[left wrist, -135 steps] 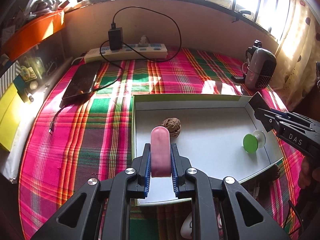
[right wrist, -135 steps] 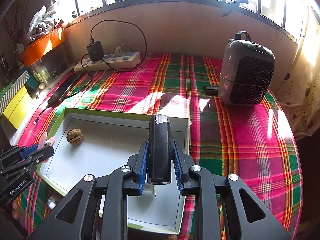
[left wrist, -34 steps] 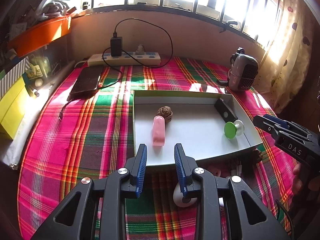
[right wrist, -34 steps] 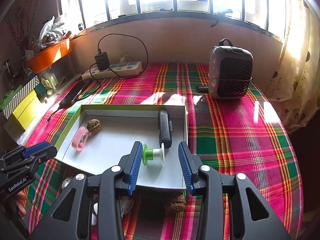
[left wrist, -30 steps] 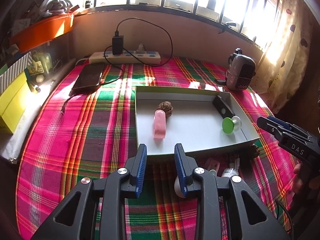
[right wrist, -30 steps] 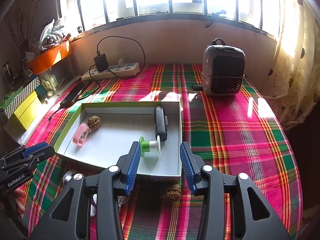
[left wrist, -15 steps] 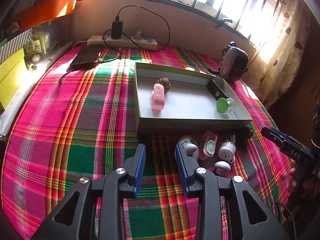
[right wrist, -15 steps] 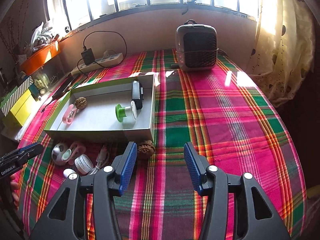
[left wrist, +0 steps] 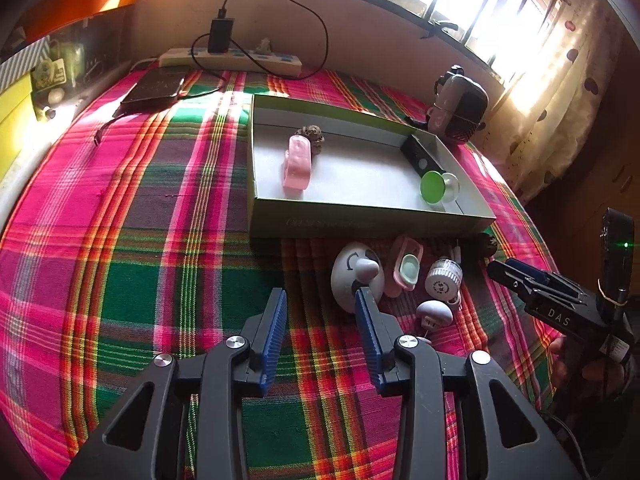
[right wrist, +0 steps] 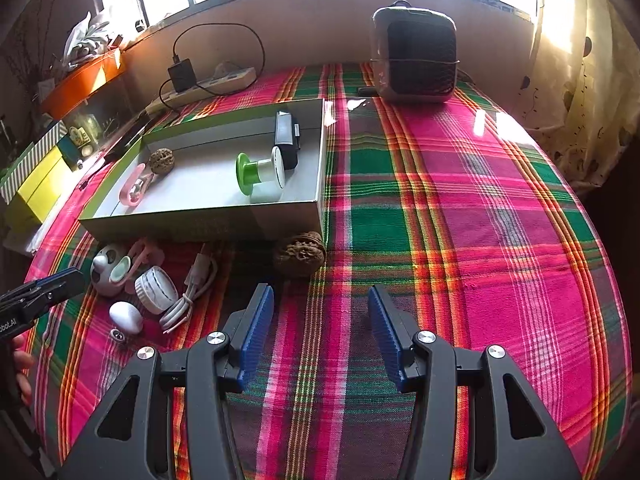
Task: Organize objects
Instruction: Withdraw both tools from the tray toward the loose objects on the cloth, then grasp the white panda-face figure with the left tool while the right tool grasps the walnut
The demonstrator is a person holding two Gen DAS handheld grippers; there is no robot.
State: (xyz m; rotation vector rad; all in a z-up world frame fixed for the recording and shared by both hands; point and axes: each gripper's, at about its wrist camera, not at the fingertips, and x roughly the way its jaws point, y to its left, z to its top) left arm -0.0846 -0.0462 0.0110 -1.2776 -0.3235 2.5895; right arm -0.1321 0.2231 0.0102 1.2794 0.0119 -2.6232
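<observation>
Hovering over the plaid tablecloth (left wrist: 120,208), the left gripper (left wrist: 320,312) is opening its jaws with nothing between them, only cloth; its right finger sits just in front of a white egg-shaped gadget (left wrist: 354,276); beside that lie a pink clip thing (left wrist: 404,268), a small white round cap (left wrist: 442,280) and a little white mushroom-shaped piece (left wrist: 434,312), all loose on the cloth just in front of the box (left wrist: 360,222); the right gripper (right wrist: 320,320) has its jaws apart too, empty, with a walnut (right wrist: 299,254) just ahead of them, touching the box's near wall; a coiled white cable (right wrist: 188,296) lies left of the nut; inside the box so far: a pink clip (left wrist: 297,162), another walnut (left wrist: 312,136) behind it, a green-ended spool (right wrist: 256,174) and a black device (right wrist: 286,140) against the right wall; a small grey heater (right wrist: 414,60) stands at the back, well apart from everything.
</observation>
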